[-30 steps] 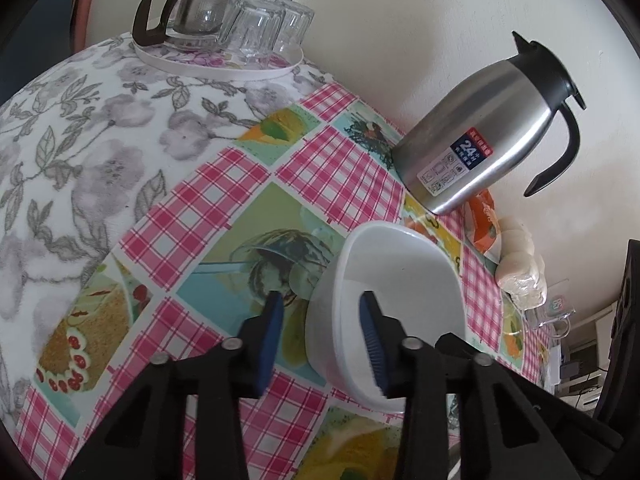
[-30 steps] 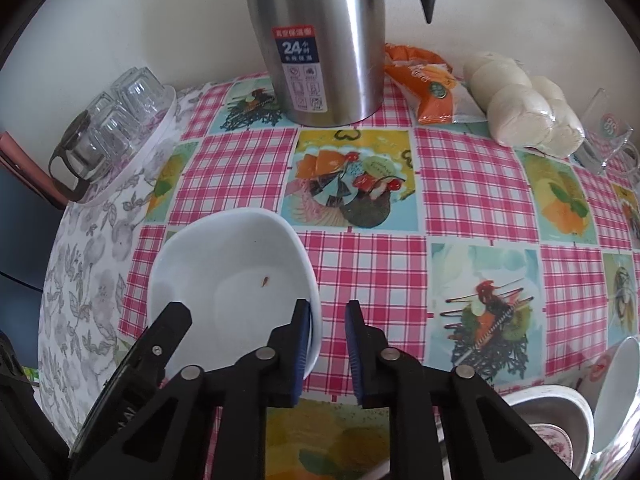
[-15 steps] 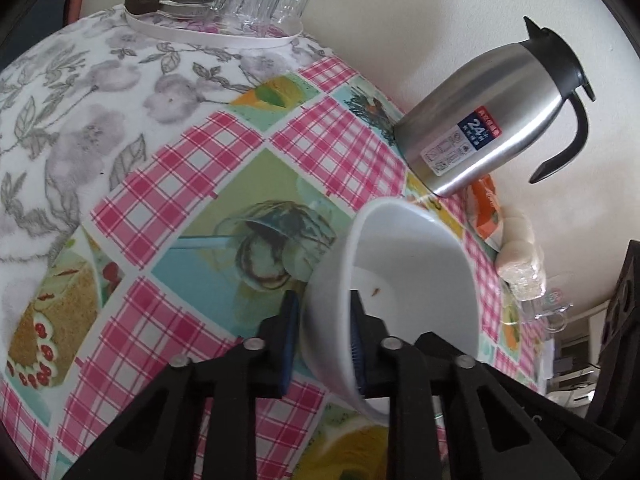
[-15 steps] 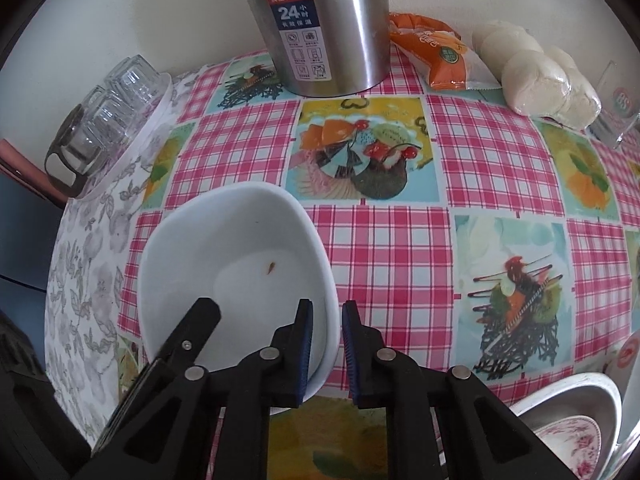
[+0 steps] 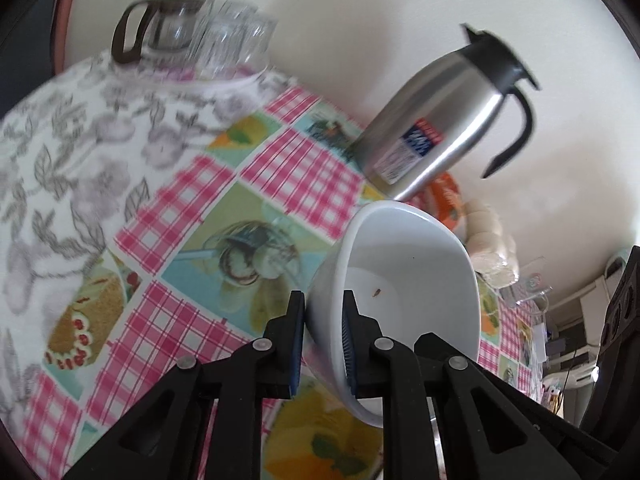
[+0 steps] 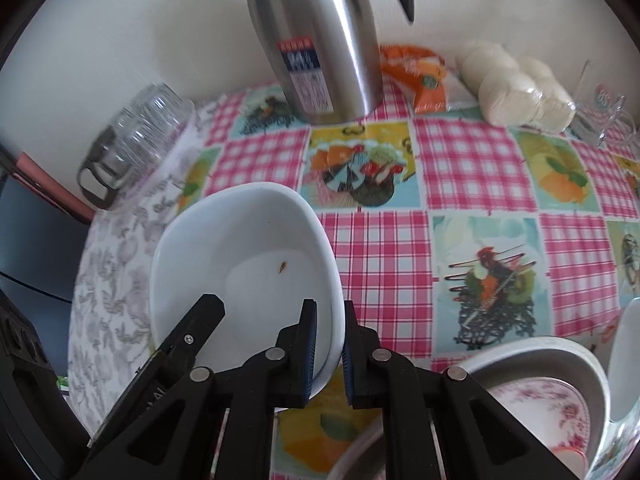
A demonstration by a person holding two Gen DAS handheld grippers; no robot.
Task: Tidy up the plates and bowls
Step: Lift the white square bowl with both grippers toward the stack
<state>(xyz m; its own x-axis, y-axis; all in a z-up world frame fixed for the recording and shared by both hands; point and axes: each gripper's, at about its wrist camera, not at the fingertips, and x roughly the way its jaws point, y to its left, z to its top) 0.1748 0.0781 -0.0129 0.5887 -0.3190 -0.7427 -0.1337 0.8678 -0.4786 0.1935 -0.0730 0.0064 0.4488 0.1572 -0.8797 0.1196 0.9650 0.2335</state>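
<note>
The white bowl (image 6: pixel 248 248) looks like smooth, shiny china, with one tiny brown speck (image 6: pixel 282 267) stuck inside. The gripper fingers (image 6: pixel 308 344) on it are black matt plastic with blue ribbed rubber pads. The big jug (image 6: pixel 316 36) is shiny brushed metal with a black plastic handle and a paper label. The tablecloth (image 6: pixel 472 164) looks like slick plastic cloth with printed pictures. The cups (image 5: pixel 236 40) and the small pot (image 5: pixel 168 32) are clear glass. The buns (image 6: pixel 516 88) sit in thin, crinkly clear plastic. The flowered plate (image 6: pixel 540 408) looks glossy.
</note>
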